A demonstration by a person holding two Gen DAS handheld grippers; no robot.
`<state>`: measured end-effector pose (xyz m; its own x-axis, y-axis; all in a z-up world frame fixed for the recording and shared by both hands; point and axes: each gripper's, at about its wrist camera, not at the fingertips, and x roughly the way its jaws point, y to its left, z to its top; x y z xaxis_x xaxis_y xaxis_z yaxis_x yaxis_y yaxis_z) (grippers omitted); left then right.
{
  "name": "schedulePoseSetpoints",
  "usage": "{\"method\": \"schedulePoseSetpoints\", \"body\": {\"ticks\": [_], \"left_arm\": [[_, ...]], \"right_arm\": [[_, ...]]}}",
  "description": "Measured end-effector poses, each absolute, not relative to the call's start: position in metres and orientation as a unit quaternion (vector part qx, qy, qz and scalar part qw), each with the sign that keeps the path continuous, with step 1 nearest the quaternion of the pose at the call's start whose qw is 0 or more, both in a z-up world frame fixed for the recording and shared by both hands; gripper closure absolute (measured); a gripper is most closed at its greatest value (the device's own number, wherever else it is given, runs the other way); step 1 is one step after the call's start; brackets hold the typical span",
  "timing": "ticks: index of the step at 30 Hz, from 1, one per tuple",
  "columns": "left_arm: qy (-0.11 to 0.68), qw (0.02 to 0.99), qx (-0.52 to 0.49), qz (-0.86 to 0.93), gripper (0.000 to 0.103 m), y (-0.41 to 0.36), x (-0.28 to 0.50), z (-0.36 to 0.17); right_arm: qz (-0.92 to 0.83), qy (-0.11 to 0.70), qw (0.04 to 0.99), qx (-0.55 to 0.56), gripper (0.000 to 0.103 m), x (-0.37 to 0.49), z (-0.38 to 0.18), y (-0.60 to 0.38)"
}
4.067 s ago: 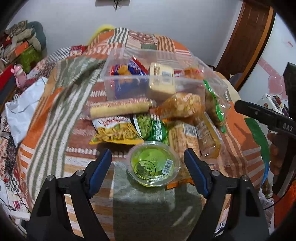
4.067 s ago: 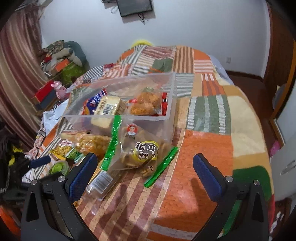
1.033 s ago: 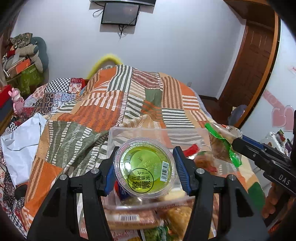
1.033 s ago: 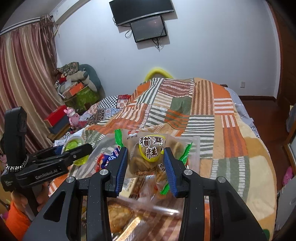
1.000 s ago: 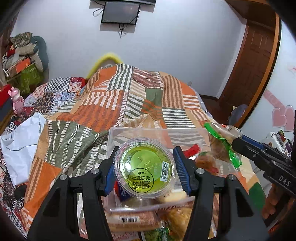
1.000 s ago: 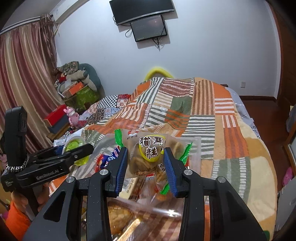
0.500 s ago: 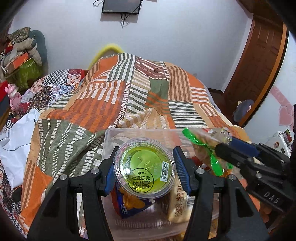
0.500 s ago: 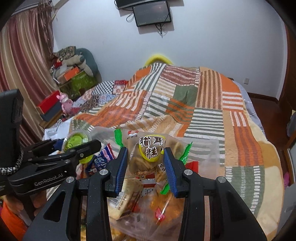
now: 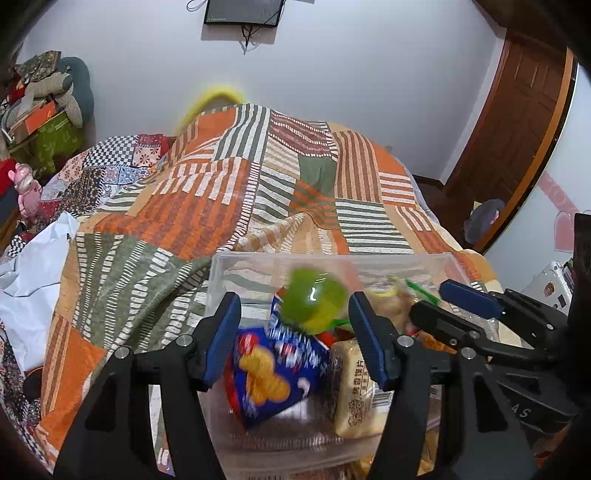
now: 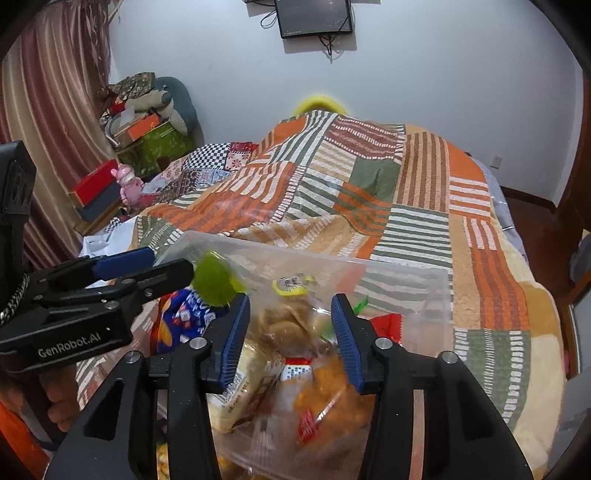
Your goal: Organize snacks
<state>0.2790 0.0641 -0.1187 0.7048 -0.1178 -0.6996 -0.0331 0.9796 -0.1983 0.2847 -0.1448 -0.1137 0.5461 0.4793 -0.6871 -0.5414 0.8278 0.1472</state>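
**Both grippers open over the snack bin, two snacks blurred in mid-air**

Green jelly cup (image 9: 314, 301) is blurred, clear of both pads, over the far part of the clear plastic bin (image 9: 221, 291); the right wrist view shows it as a green smear (image 10: 214, 282) just past the left gripper's tip. Left gripper (image 9: 293, 345) has its jaws spread wide, gripping nothing. Right gripper (image 10: 288, 338) is likewise parted, pads off the clear cookie bag (image 10: 288, 321), which is blurred between and just beyond them, yellow label up.

In the bin: blue chip bag (image 9: 273, 373) at the left side, a wrapped cake bar (image 9: 354, 387) upright just right of it, an orange-crumbed snack bag (image 10: 325, 391) at the near right, a red wrapper (image 10: 386, 325) behind it. Whether the cup and the cookie bag touch the pile yet, cannot tell.

Bin sits on the near end of a bed with a patchwork quilt (image 10: 406, 192). Wall monitor (image 10: 314, 16) beyond the far end.
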Motion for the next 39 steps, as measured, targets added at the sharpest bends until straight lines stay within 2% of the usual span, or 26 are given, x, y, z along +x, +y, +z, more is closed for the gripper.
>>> {"method": "schedulePoseSetpoints", "body": {"ticks": [8, 14, 16, 25, 39], "left_arm": [[0.377, 0.920, -0.101, -0.019, 0.043, 0.073, 0.252, -0.107], [0.375, 0.923, -0.086, -0.022, 0.041, 0.074, 0.220, -0.098], [0.373, 0.924, -0.084, -0.022, 0.032, 0.074, 0.209, -0.096], [0.377, 0.922, -0.082, -0.020, 0.017, 0.074, 0.168, -0.099], [0.440, 0.895, -0.070, -0.013, 0.017, 0.071, 0.140, -0.155]], "right_arm": [[0.288, 0.369, 0.883, -0.038, 0.041, 0.265, -0.102, -0.161], [0.283, 0.349, 0.892, -0.043, 0.034, 0.238, -0.091, -0.175], [0.284, 0.346, 0.893, -0.044, 0.032, 0.227, -0.089, -0.179], [0.286, 0.353, 0.889, -0.053, 0.027, 0.195, -0.099, -0.191], [0.286, 0.434, 0.853, -0.049, 0.026, 0.178, -0.158, -0.190]]}}
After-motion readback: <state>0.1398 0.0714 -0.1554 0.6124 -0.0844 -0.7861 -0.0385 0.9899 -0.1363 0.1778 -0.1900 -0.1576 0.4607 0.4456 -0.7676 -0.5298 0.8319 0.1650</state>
